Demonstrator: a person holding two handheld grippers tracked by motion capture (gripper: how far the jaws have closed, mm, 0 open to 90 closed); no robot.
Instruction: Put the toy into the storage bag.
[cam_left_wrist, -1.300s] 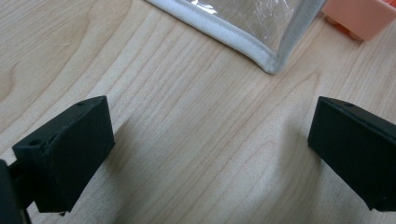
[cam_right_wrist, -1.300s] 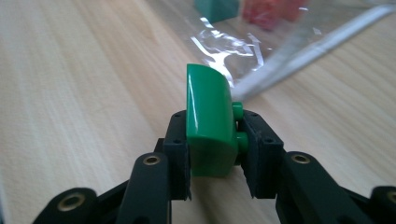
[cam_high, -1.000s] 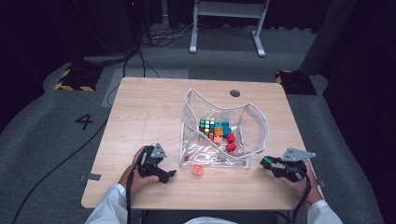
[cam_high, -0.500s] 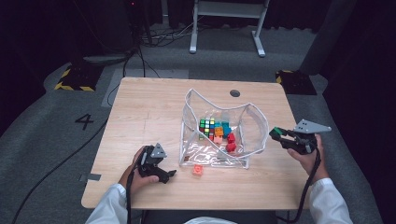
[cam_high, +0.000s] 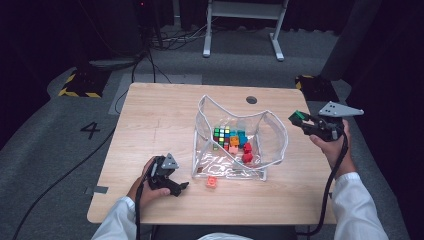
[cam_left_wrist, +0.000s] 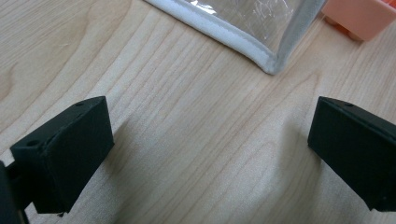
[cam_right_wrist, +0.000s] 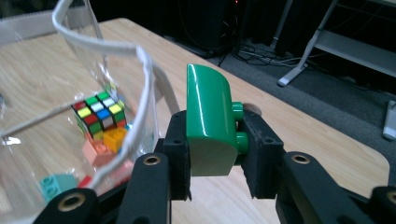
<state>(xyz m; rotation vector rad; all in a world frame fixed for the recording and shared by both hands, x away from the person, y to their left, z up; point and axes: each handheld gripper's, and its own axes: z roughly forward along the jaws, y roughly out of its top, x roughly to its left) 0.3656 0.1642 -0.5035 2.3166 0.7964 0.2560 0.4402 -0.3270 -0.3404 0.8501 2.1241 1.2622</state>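
Note:
A clear plastic bag (cam_high: 272, 150) with a white rim stands open at mid-table, with a colour cube (cam_high: 221, 135) and several toy bricks inside. My right gripper (cam_high: 298, 119) is raised by the bag's right rim, shut on a green rounded brick (cam_right_wrist: 208, 119); the bag's rim (cam_right_wrist: 144, 74) and the cube (cam_right_wrist: 100, 112) lie just to its left. My left gripper (cam_high: 179, 189) rests low on the table near the front left, open with bare wood between its jaws. The bag's corner (cam_left_wrist: 271, 65) and an orange brick (cam_left_wrist: 357, 16) lie ahead of it; that orange brick (cam_high: 212, 182) sits outside the bag.
The wooden table (cam_high: 155, 120) has bare room on its left half. A dark round grommet (cam_high: 251, 100) sits near the far edge. Cables and a metal stand's legs (cam_high: 242, 30) are on the grey floor beyond.
My right gripper has risen from the table's front right edge and moved forward and left to the bag's right rim, carrying the green brick. The left gripper has stayed put.

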